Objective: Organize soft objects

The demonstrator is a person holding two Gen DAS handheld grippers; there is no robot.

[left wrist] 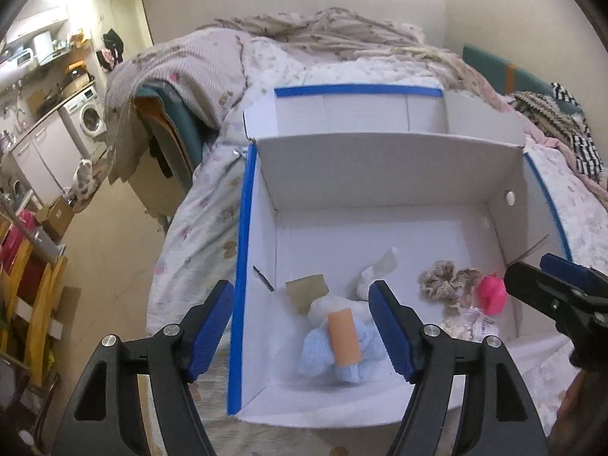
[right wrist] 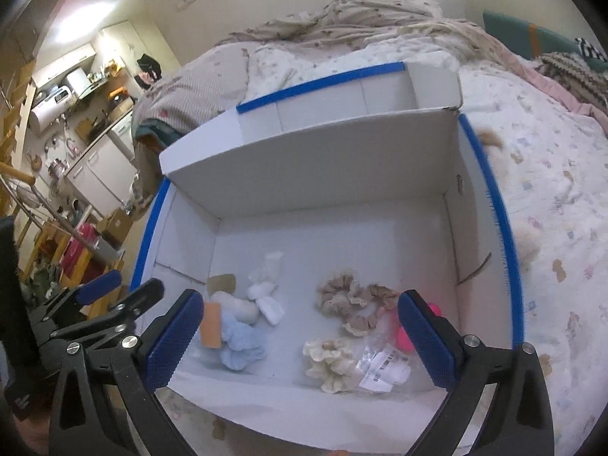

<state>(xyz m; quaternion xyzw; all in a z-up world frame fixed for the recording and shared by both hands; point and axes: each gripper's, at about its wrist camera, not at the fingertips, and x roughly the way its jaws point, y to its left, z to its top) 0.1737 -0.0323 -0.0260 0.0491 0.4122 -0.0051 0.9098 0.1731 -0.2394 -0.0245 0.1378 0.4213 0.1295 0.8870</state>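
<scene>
Both claws, left (left wrist: 300,326) and right (right wrist: 298,336), hover apart and empty over the box (right wrist: 452,228) on the bed, where the near-right scrunchies (right wrist: 342,300) could tangle together if grabbed carelessly.

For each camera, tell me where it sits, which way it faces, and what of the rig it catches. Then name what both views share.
Left wrist: sits behind the left tool, looks down into the left of the white box at the blue cloth and orange tube; the right tool enters at right.
Right wrist: sits behind the right tool, looks down into the box's middle at the scrunchies; the left tool shows at left.
Shared: box, cloth, tube, scrunchies, pink toy, bed.
</scene>
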